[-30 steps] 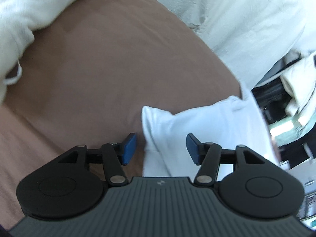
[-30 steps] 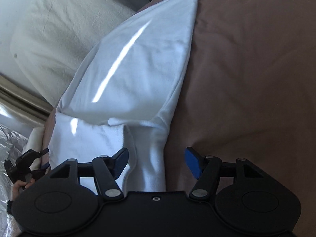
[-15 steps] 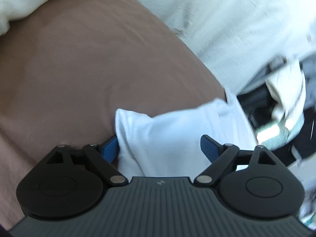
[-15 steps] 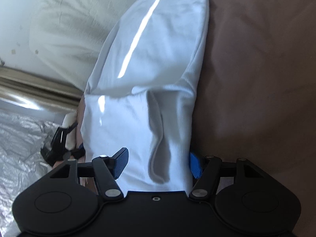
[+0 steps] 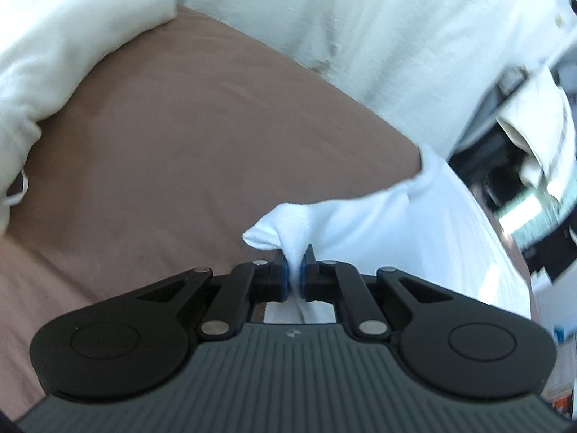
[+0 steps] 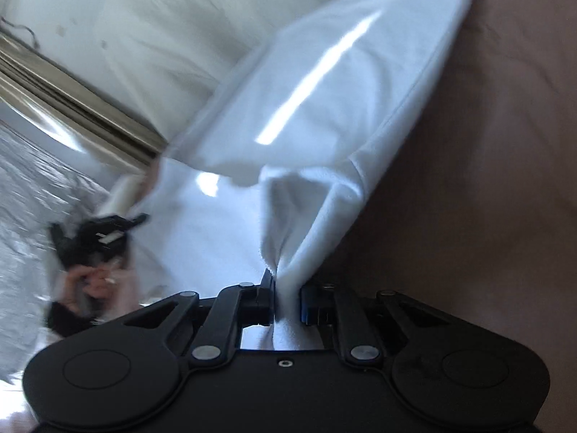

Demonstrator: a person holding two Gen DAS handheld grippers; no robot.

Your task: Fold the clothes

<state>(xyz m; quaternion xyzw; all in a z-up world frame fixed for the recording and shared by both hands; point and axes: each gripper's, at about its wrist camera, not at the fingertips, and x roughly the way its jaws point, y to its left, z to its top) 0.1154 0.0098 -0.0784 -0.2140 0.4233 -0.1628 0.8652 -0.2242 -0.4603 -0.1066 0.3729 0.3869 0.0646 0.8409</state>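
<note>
1. The left gripper [image 5: 295, 270], its jaws having just closed, pinches a bunched corner of the white cotton garment [image 5: 414, 231].
2. The right gripper [image 6: 286, 299], its jaws also having just closed, clamps another gathered edge of it.
3. The garment lies on the brown fabric bed cover [image 5: 198, 137], beside white pillows [image 5: 65, 36].

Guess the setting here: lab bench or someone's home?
Likely a home bedroom: a brown bedsheet serves as the work surface, white pillows lie along its far edge, and a white garment is spread on it.
</note>
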